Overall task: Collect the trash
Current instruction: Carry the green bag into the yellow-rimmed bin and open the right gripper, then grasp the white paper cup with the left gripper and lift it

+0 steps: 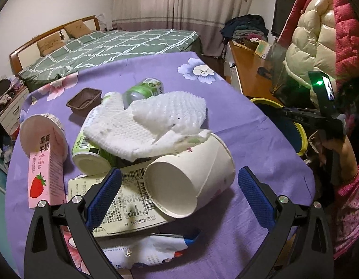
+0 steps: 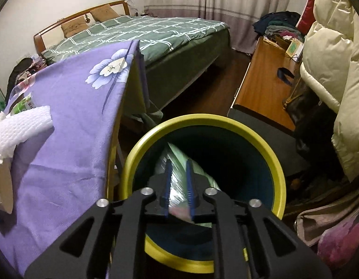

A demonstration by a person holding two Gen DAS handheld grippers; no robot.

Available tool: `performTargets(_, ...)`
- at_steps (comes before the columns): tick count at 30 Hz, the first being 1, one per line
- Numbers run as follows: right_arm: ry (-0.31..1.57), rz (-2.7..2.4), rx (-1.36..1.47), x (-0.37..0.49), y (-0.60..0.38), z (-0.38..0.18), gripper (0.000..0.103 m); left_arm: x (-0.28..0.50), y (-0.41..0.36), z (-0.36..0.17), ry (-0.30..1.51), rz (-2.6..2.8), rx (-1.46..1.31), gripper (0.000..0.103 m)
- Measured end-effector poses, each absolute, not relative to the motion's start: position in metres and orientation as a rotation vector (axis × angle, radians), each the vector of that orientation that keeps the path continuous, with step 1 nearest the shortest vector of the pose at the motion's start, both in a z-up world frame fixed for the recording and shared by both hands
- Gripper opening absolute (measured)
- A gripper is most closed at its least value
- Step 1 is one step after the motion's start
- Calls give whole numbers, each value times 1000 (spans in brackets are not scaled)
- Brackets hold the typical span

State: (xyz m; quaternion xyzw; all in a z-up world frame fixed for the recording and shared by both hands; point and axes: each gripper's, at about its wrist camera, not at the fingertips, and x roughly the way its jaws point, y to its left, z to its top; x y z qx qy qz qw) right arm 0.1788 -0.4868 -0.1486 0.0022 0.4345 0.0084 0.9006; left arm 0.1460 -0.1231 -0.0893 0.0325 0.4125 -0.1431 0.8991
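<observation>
Left hand-held gripper [image 1: 179, 193] stands wide open over the table [image 1: 260, 134], holding nothing. Between and just ahead of its fingers lies a tipped paper cup [image 1: 191, 181]; a strawberry milk carton [image 1: 45, 174] lies to its left, tissue [image 1: 156, 125] and cans beyond. Most trash remains uncollected. Right hand-held gripper [image 2: 178, 183] hangs above the yellow-rimmed bin [image 2: 279, 179], jaws narrow with a shiny wrapper [image 2: 179, 193] between them; whether the pads press on it cannot be told.
</observation>
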Motion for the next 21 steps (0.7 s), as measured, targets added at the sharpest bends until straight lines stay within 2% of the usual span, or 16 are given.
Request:
performTargets(10, 892, 49, 19, 173, -482, -147, 23, 163, -126, -103, 890, -337, 74, 98)
performTargets(11, 891, 53, 21, 173, -482, -147, 23, 163, -127, -103, 888, -343, 76, 96)
performTargets(13, 888, 59, 23, 172, -480, -147, 23, 162, -130, -104, 895, -360, 71, 79)
performTargets(21, 844, 68, 38, 149, -482, -138, 23, 155, -134, -94, 884, -379, 61, 65)
